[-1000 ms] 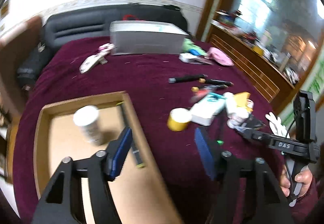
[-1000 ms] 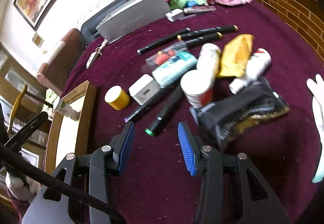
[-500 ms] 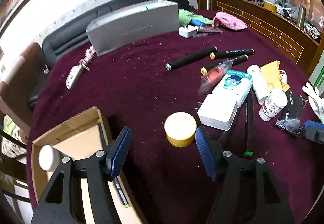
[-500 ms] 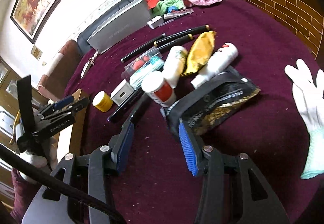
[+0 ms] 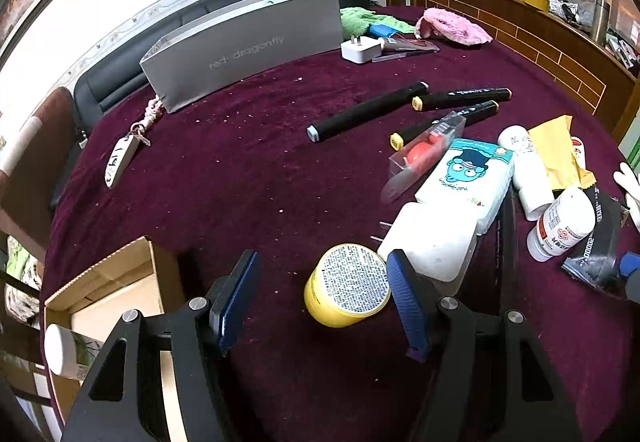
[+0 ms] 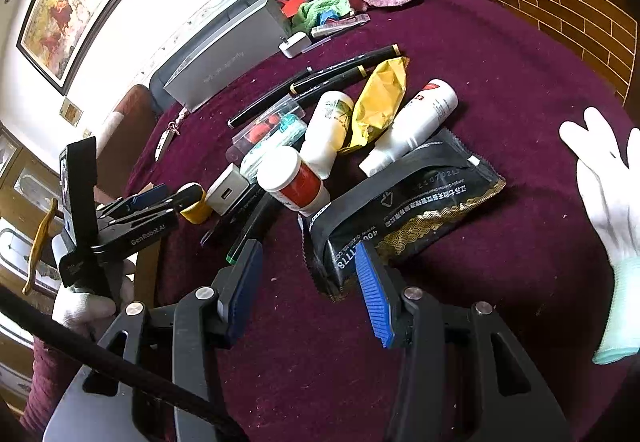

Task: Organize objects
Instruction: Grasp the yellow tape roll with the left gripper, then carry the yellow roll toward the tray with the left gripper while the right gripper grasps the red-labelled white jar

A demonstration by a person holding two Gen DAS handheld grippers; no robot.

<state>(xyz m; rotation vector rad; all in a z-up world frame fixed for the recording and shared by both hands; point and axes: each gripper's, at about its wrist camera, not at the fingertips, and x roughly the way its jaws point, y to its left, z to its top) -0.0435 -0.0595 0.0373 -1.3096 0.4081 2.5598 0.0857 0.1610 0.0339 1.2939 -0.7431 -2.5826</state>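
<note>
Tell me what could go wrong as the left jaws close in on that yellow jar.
1. The yellow jar lies tilted against the left gripper's right pad, off centre between open jaws; closing now could push or roll it away instead of clamping it.
2. The white charger sits right behind the jar, so that pad could snag it or shove it into the pile.
3. The right gripper works close by over the black pouch; the two tools could collide.

A small round yellow jar (image 5: 347,287) lies tipped on the dark red bench, its printed label facing up. A white charger block (image 5: 430,242) sits just beside it.
</note>
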